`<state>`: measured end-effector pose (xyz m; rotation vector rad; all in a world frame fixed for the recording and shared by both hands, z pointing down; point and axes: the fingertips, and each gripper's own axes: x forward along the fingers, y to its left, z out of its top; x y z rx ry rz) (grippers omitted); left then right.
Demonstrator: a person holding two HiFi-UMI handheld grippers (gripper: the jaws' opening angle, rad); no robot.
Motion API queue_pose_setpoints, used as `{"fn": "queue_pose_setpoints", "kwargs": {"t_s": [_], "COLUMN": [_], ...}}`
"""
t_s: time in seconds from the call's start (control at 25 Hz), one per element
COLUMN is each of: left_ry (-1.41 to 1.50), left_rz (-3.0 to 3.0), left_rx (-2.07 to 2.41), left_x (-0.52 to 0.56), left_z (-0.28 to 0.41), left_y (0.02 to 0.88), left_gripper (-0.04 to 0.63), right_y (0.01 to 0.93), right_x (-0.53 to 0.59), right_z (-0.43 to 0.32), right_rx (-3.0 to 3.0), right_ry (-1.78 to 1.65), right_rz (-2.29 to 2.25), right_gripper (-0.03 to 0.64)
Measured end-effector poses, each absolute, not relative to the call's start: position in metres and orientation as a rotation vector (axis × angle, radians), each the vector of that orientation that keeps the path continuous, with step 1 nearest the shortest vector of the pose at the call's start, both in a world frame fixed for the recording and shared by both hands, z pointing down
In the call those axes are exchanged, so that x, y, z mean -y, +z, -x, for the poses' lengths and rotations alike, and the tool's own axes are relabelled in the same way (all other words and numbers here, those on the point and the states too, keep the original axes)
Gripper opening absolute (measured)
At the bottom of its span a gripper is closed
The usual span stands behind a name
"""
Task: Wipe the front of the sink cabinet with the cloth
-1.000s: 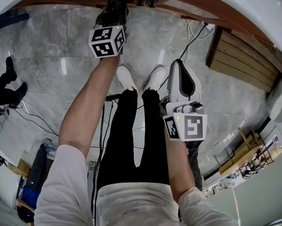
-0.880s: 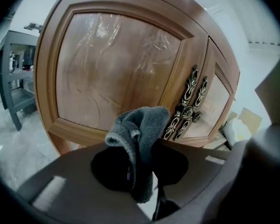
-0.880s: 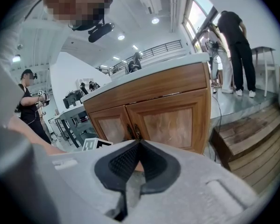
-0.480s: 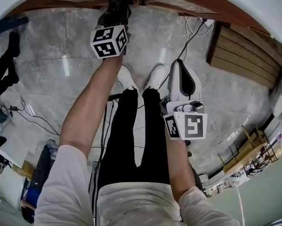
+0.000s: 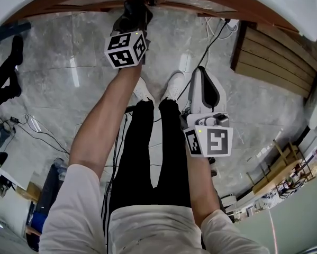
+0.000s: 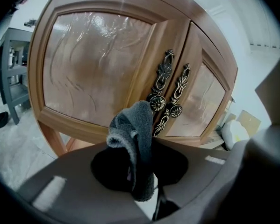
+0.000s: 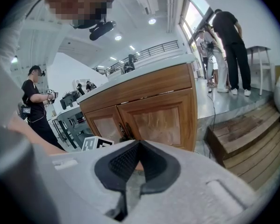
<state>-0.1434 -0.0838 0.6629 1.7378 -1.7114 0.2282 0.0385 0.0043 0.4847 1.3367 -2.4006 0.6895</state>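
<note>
By the handles (image 6: pixel 165 101), left hand-held gripper (image 5: pixel 136 9) clamping cloth (image 6: pixel 132 129) has edged right; right hand-held gripper (image 7: pixel 137 157) closed.

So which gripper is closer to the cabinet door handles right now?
Left. The left gripper, shut on the grey cloth, is up at the cabinet front, right by the handles. The right gripper hangs well back, beside the person's leg.

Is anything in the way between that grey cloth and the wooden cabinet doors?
Nothing visible. The left gripper holds the cloth straight at the cabinet doors; only the doors' own two ornate handles stick out just ahead of it.
</note>
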Motion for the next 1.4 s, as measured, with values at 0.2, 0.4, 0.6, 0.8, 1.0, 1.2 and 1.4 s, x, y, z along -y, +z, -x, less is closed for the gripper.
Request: {"fn": "queue_pose_setpoints", "kwargs": {"t_s": [0.2,0.4,0.6,0.8,1.0,1.2,1.4], "left_ry": [0.213,0.227,0.277,0.272,0.313,0.279,0.332], "left_rz": [-1.702,-1.705,-1.804,-1.791,-1.811,-1.785,-1.913], "left_rx": [1.729,1.727,1.673,1.682,1.682,1.675,1.591], "left_x": [0.084,0.084,0.088,0.093,0.093,0.095,0.102], "left_z": [0.139,0.133,0.105,0.095,0.092,0.086,0.051], "left_y": [0.664,0.664,0.663,0.660,0.660,0.661,0.658], "left_gripper": [0.067,0.067,0.067,0.067,0.067,0.066,0.066], "right_y": [0.484,0.486,0.490,0.487,0.484,0.488,0.492], "right_x": [-0.002,-0.003,-0.003,-0.001,0.004,0.000,-0.002], "right_z": [-0.051,-0.058,-0.066,-0.078,-0.093,-0.096,-0.101], "right_rx": [2.394,2.388,2.377,2.367,2.352,2.346,2.335], "right_ry": [0.687,0.690,0.695,0.691,0.692,0.708,0.722], "right_rz": [-1.357,-1.366,-1.376,-1.398,-1.446,-1.449,-1.447], "right_gripper": [-0.005,-0.005,-0.005,-0.005,-0.005,-0.005,-0.005]}}
